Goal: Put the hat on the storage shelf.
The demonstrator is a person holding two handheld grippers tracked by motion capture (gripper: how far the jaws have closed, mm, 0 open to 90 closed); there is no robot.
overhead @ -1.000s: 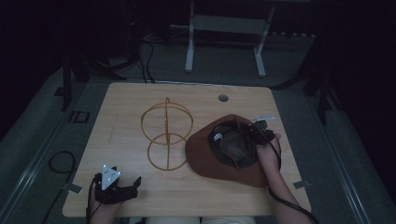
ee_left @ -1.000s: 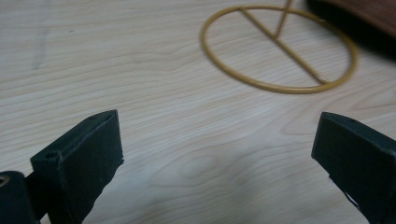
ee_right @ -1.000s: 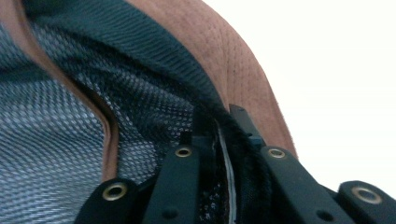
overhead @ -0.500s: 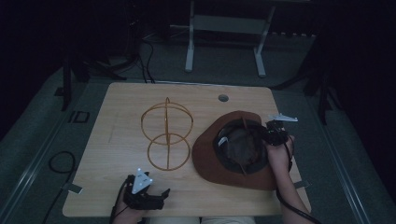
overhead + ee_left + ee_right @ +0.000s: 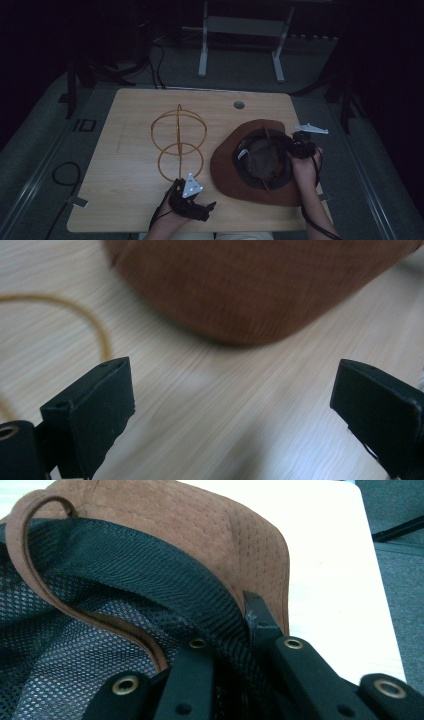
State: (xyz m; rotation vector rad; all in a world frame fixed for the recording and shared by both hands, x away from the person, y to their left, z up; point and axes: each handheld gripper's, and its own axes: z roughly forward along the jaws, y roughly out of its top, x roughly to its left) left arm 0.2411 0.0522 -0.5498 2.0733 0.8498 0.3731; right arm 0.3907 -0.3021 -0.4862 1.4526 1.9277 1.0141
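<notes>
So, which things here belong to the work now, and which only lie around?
In use:
- brown hat, upside down
- right gripper, clamped on its edge
- left gripper, open
- wire hat stand, probably

Lying about:
- cables on the floor
- metal frame behind the table

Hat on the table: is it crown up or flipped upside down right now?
Upside down. The hat shows its dark mesh lining facing up, and the right gripper is clamped on its inner band at the brim.

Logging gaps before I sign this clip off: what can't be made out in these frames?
- Hat outer crown: it lies opening-up in the high view, so the table hides it.
- Right gripper jaw tips: buried in the hat's sweatband in the right gripper view.
- Wire stand: the left gripper view's edge cuts it to one blurred arc.
- White tag inside the hat: too small to read.
</notes>
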